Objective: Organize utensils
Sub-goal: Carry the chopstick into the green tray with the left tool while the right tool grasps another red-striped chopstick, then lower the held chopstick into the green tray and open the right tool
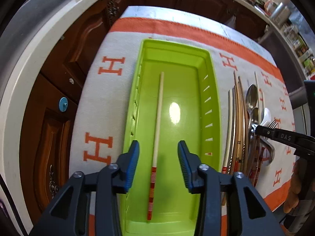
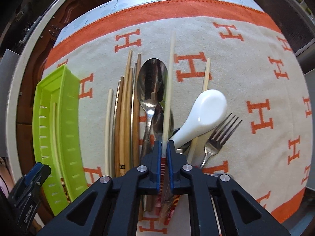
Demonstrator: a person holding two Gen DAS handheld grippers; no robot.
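Observation:
A lime-green tray (image 1: pixel 214 98) lies on the cloth with one cream chopstick with a red-striped end (image 1: pixel 157 129) inside. My left gripper (image 1: pixel 158 147) is open above the tray's near end, straddling that chopstick without touching it. My right gripper (image 2: pixel 163 147) is shut on a second cream chopstick with a red-striped end (image 2: pixel 169 82), over the pile of utensils. The pile holds wooden chopsticks (image 2: pixel 126 106), two metal spoons (image 2: pixel 152 82), a white ceramic spoon (image 2: pixel 204 110) and a fork (image 2: pixel 220 133). The tray also shows in the right wrist view (image 2: pixel 74 106).
A beige cloth with orange H letters and an orange border (image 2: pixel 256 78) covers the table. Dark wooden cabinets (image 1: pixel 59 68) and a white counter edge stand to the left. The right gripper's finger (image 1: pixel 283 137) reaches over the pile in the left wrist view.

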